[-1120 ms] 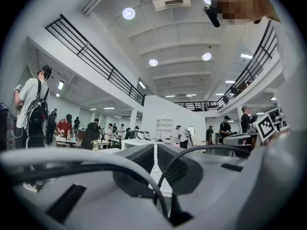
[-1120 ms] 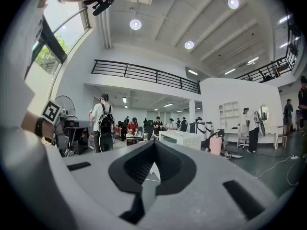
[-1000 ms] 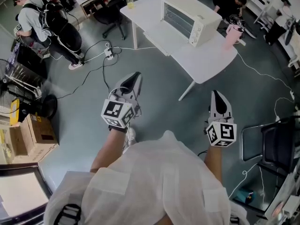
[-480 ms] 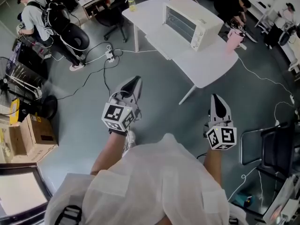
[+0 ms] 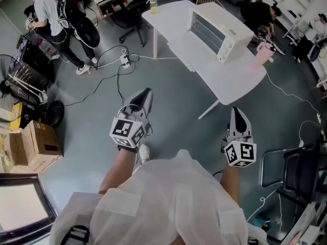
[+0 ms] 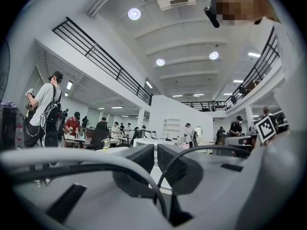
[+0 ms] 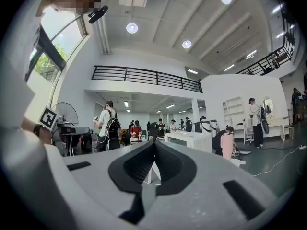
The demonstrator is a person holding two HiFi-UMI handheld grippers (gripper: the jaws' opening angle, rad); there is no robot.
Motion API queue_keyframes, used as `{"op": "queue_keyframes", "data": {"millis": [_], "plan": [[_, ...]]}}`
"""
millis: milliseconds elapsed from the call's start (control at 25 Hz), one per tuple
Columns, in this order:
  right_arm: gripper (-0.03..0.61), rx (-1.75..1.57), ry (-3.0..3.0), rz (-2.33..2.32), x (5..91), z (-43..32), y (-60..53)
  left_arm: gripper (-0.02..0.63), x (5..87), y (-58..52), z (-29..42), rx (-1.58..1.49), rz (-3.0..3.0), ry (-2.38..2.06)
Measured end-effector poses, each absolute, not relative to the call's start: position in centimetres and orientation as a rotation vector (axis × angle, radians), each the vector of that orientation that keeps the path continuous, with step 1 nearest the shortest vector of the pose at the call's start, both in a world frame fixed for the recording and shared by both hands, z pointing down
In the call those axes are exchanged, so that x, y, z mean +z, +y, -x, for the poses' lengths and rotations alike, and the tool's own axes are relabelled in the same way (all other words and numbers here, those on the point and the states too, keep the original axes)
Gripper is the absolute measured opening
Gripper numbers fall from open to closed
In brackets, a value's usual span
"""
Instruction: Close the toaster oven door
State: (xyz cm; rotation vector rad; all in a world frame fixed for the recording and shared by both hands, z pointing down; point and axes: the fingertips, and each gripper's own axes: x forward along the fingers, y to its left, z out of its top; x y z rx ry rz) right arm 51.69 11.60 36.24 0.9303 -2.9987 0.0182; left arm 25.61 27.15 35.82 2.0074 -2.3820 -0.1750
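Note:
The white toaster oven [image 5: 218, 28] stands on a white table [image 5: 232, 73] far ahead of me, its barred front window turned toward the left. From this distance I cannot tell how its door stands. My left gripper [image 5: 144, 95] hangs over the grey floor, well short of the table, jaws together with only a thin slit and nothing between them [image 6: 157, 157]. My right gripper [image 5: 236, 112] is level with it on the right, shut and empty [image 7: 154, 145]. The right gripper view shows the toaster oven [image 7: 193, 140] small in the distance.
A pink bottle [image 5: 264, 52] and a yellow drink cup [image 5: 153, 5] stand on the table. Cables and a power strip [image 5: 125, 61] lie on the floor ahead left. People [image 5: 51, 11], an office chair [image 5: 127, 15], a fan [image 5: 18, 80], cardboard boxes [image 5: 38, 147] and a black chair [image 5: 299, 172] surround the floor.
The table and toaster oven have slid a little right and down in the head view. Both grippers stay shut and keep almost the same places in front of me.

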Motion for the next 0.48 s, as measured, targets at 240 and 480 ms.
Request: {"op": "queue_keyframes", "data": {"millis": [240, 480], "plan": [[0.005, 0.015, -2.992, -0.968, 35.7, -46.7, 11.7, 0.02, 35.1, 28.5, -20.0, -0.17, -2.002, -2.397], [0.005, 0.041, -2.997, -0.988, 36.0, -40.0, 12.0, 0.02, 35.1, 29.6, -13.0, -0.166, -1.988, -2.415]]}}
